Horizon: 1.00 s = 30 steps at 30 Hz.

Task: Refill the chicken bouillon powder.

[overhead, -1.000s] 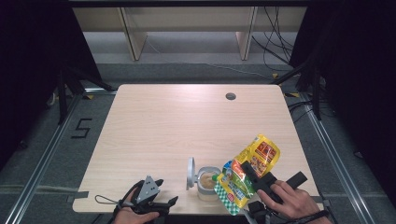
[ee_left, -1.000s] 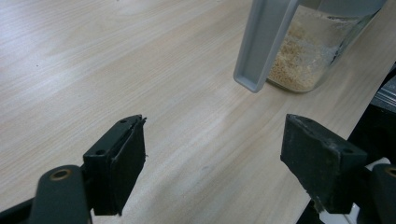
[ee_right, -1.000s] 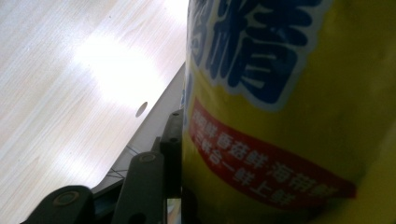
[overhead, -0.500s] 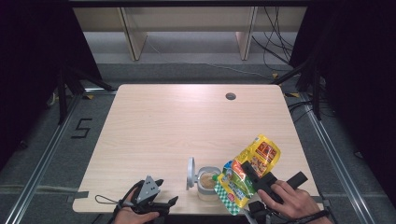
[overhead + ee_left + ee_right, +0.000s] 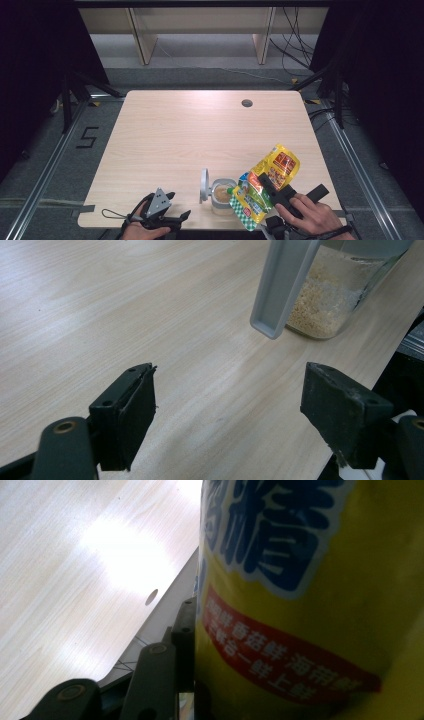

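A clear jar (image 5: 220,197) of pale granules stands near the table's front edge, and its grey lid (image 5: 204,184) is flipped up on the left side. My right gripper (image 5: 269,186) is shut on a yellow printed pouch (image 5: 278,164), which tilts with its green-checked lower end at the jar's mouth. In the right gripper view the pouch (image 5: 310,605) is pressed against one black finger (image 5: 184,640) and hides the other. My left gripper (image 5: 178,205) rests at the front edge left of the jar. Its jaws (image 5: 230,405) stand open and empty, pointing toward the jar (image 5: 330,300) and lid (image 5: 282,285).
The light wooden table (image 5: 190,135) has a round cable hole (image 5: 246,103) at the back right. Beyond it stand shelf legs and loose cables on the floor. A dark metal frame runs along both sides.
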Available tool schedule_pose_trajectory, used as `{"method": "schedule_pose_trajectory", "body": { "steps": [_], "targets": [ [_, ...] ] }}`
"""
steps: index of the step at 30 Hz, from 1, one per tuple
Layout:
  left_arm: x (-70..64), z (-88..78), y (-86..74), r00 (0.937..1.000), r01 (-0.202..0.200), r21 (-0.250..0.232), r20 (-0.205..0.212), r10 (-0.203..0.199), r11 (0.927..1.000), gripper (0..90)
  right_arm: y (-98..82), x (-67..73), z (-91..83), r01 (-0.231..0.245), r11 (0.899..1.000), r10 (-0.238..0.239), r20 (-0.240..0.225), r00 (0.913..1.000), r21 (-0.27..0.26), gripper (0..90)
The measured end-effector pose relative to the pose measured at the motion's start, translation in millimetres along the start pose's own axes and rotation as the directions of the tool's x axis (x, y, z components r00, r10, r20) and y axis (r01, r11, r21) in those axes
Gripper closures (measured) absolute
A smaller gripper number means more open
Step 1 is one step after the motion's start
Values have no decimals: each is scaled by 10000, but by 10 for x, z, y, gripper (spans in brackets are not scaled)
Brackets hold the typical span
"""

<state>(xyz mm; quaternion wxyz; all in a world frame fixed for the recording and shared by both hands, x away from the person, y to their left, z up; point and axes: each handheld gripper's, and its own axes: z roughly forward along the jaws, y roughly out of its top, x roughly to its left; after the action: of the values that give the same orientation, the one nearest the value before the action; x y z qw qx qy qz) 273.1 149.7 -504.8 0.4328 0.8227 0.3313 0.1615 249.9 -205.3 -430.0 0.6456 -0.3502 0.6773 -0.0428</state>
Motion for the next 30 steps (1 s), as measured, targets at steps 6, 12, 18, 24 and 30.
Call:
{"method": "schedule_pose_trajectory", "body": {
  "steps": [6, 12, 18, 24, 30],
  "targets": [
    [1, -1, 0, 10000, 30, 6, 18, -30, 10000, 213, 8, 0, 3, -61, 10000, 61, 0, 10000, -60, 628],
    [0, -2, 0, 10000, 45, -11, 16, -45, 10000, 213, 0, -5, -3, -34, 10000, 34, 21, 10000, -19, 628],
    [-1, -1, 1, 10000, 3, -16, 20, -3, 10000, 213, 9, 5, -5, -14, 10000, 14, -20, 10000, 14, 629],
    [0, -1, 1, 10000, 12, -10, 22, -12, 10000, 213, 21, -2, -3, 52, 10000, -51, 36, 10000, -67, 632],
    [1, -4, 2, 10000, 36, 10, 28, -36, 10000, 213, 13, -15, -11, 109, 9999, -109, -39, 9999, 31, 633]
  ]
}}
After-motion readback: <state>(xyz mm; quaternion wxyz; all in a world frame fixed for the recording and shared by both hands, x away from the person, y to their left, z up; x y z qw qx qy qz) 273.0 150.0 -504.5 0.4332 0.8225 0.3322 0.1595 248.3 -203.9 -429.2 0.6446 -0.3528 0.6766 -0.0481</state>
